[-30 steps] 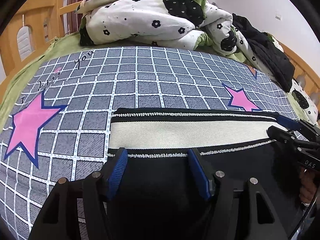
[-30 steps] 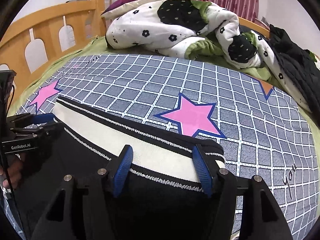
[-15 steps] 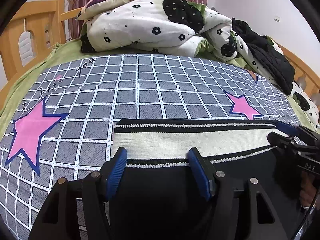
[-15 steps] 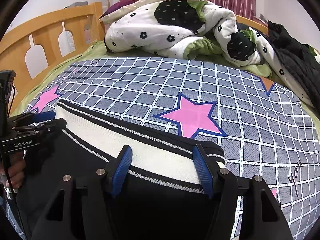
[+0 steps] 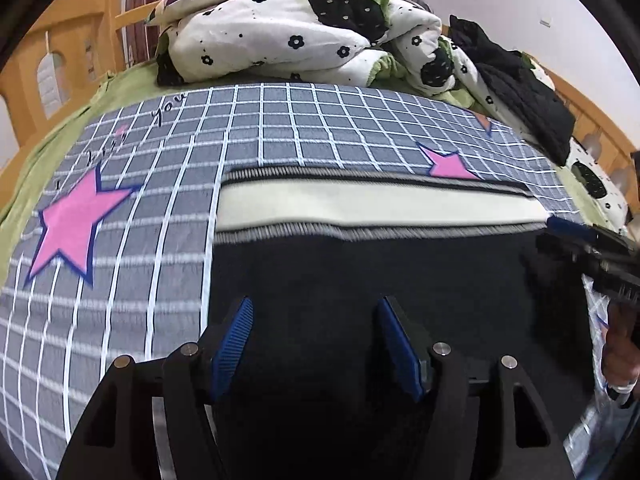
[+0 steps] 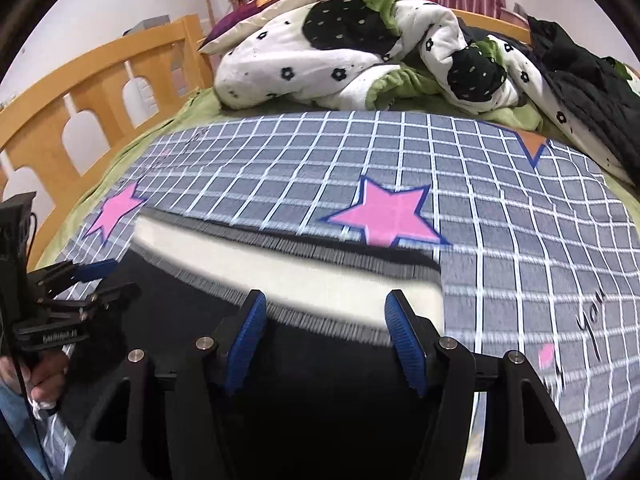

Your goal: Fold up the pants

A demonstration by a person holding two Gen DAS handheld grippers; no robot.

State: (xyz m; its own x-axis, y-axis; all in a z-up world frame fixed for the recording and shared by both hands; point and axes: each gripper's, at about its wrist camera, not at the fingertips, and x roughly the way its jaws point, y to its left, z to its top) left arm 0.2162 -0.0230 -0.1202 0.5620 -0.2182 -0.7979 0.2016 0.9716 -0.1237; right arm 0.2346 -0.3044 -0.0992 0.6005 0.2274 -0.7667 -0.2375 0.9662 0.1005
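Observation:
Black pants (image 5: 360,276) with a cream waistband (image 5: 372,204) lie flat on the grey checked bedspread (image 5: 304,128). My left gripper (image 5: 316,344) is open over the black fabric, behind the waistband. My right gripper (image 6: 326,340) is open, its fingertips at the waistband's (image 6: 304,276) near edge by the pants' (image 6: 180,312) right corner. Each gripper shows at the edge of the other's view: the right one (image 5: 588,248) in the left wrist view, the left one (image 6: 80,292) in the right wrist view.
A heap of white flowered quilt (image 5: 304,32) and a pillow (image 6: 272,4) lie at the head of the bed. Black clothes (image 5: 520,80) are piled at the right. A wooden bed rail (image 6: 92,92) runs along the left side.
Both grippers have pulled back toward me, away from the waistband; more black fabric shows in front of the left fingers. The pants stay flat.

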